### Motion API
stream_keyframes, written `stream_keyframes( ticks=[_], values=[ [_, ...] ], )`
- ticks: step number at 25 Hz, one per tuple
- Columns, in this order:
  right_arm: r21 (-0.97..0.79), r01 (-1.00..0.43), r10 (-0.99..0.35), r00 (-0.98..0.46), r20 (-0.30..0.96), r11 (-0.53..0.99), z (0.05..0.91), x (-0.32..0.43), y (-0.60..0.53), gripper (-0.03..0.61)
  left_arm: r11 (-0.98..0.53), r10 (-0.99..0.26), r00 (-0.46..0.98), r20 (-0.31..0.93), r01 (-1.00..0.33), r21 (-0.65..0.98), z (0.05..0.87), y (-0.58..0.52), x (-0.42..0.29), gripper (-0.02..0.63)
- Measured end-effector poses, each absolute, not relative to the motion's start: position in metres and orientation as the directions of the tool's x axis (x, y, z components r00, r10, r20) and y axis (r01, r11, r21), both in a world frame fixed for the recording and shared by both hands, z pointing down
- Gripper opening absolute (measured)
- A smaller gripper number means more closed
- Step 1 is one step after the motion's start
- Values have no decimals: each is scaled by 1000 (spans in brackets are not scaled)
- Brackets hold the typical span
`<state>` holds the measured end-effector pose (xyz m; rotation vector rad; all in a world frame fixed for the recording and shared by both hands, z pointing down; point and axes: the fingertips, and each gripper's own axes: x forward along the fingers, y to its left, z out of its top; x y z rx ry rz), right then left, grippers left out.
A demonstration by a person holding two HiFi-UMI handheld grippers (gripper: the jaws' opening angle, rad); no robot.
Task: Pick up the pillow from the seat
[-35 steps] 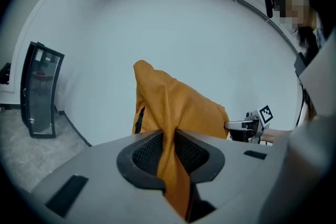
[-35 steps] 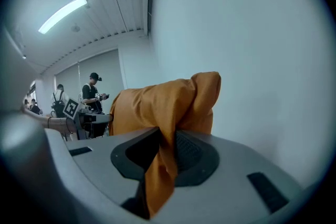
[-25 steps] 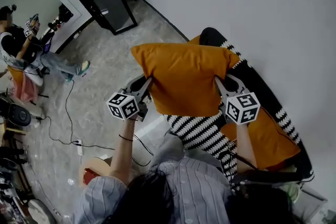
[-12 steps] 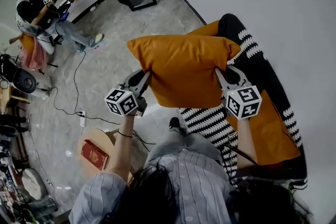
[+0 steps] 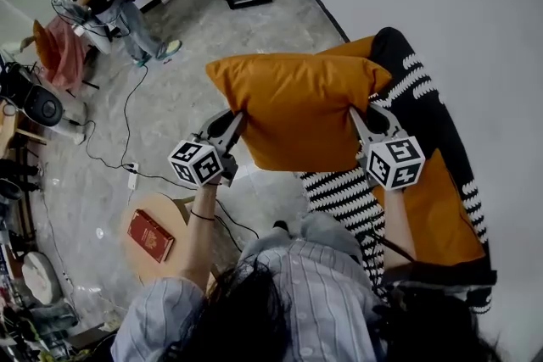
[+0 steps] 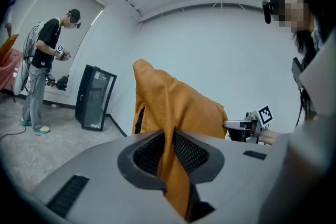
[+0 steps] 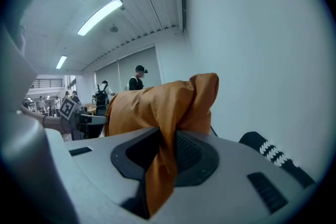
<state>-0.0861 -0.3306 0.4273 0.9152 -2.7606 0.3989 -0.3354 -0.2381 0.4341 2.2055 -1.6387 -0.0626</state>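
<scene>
Pillow (image 5: 297, 110): aloft mid-frame, above the seat (image 5: 428, 216);
Left gripper (image 5: 231, 127): jaws clamped on its left edge;
Right gripper (image 5: 363, 121): jaws pinching its right edge

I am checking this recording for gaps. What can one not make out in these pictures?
- Claw tips: in the head view the pillow covers them. The left claw and right claw show their pinch on its cloth only in the gripper views.
- Seat: in the head view, partly hidden by the pillow and right arm.
- Book: in the head view, its print is too small to read.
</scene>
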Motion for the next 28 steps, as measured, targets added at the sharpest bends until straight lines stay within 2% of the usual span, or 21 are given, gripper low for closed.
stream_keyframes(
  ticks=[15, 28],
  values=[
    [-211, -654, -601, -754, 264, 727, 398, -133, -214, 84, -301, -923, 359, 141, -899, 317, 397, -122, -386, 67],
    [-213, -661, -592, -744, 311, 719, 430, -155, -80, 84, -287, -934, 342, 101, -890, 354, 432, 6, -412, 61]
  ],
)
